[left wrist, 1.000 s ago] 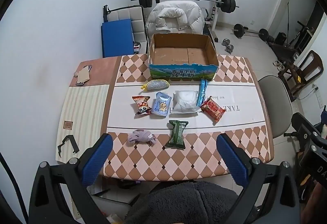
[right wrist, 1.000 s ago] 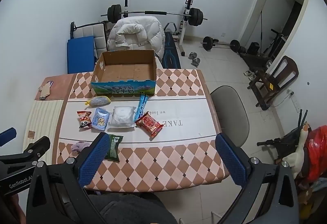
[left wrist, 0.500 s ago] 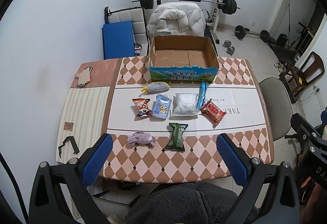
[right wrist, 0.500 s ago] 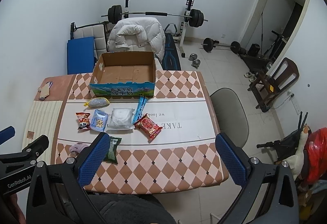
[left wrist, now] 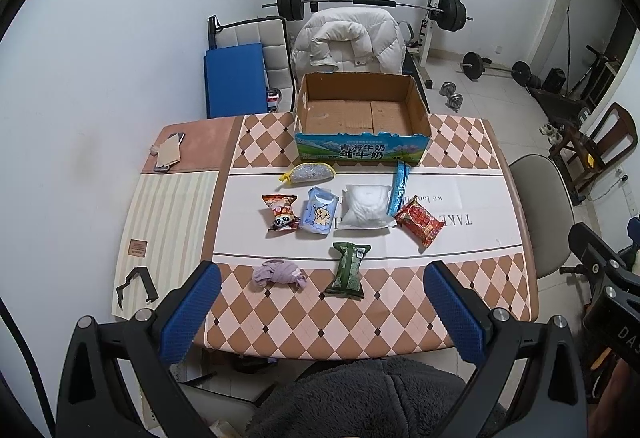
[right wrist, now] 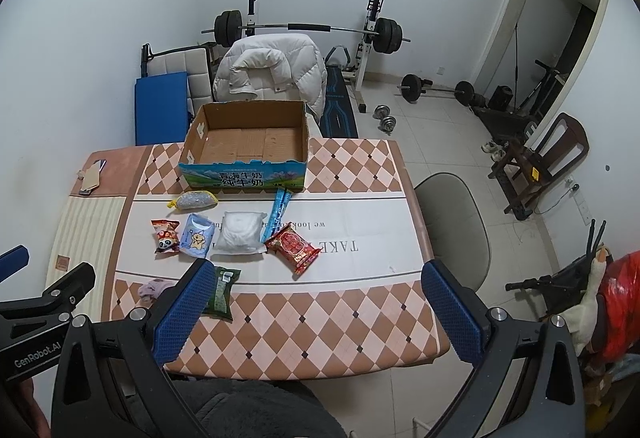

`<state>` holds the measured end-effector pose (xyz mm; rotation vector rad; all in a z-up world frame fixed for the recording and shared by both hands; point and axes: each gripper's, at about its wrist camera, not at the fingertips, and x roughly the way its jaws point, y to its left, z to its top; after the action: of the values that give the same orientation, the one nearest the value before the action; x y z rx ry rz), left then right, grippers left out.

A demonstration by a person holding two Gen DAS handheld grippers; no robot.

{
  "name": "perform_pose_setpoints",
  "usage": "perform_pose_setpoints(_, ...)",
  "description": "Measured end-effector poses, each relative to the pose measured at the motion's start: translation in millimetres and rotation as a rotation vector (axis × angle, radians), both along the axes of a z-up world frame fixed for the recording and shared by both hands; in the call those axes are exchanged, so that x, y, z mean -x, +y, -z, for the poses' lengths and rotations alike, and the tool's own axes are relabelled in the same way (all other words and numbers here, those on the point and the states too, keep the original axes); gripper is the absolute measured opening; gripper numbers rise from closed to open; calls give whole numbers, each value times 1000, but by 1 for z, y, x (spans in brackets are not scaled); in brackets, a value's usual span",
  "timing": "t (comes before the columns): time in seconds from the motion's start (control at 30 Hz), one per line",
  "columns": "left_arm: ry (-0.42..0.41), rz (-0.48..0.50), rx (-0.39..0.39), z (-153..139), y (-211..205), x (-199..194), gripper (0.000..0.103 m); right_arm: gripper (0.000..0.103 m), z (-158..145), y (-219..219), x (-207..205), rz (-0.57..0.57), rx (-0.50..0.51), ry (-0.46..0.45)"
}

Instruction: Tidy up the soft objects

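An empty cardboard box (left wrist: 362,106) (right wrist: 248,136) stands at the table's far side. In front of it lie several soft items: a silver pouch (left wrist: 309,172), a panda snack bag (left wrist: 281,211), a light blue packet (left wrist: 319,211), a white pack (left wrist: 367,205), a blue stick pack (left wrist: 400,187), a red packet (left wrist: 418,221) (right wrist: 294,245), a green packet (left wrist: 347,269) (right wrist: 221,293) and a purple cloth (left wrist: 279,272). My left gripper (left wrist: 322,310) is open and empty, high above the table's near edge. My right gripper (right wrist: 320,312) is open and empty, above the near right part.
The checkered table (left wrist: 304,318) carries a phone and card (left wrist: 168,154) at the far left and a black clip (left wrist: 135,283) at the near left. A grey chair (right wrist: 454,222) stands to the right. A jacket-draped chair (left wrist: 347,38) and weights stand behind.
Both grippers have drawn back and risen slightly, so the table looks a little farther. Nothing on the table has moved.
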<state>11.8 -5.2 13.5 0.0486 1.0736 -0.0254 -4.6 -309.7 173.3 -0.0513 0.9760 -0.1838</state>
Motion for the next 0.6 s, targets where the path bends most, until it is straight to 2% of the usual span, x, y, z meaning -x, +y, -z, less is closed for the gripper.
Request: perform_pose_setpoints(0.6,-6,-4,-2,-2,2,3,103,103,0,0,-1,-6,-3,-6)
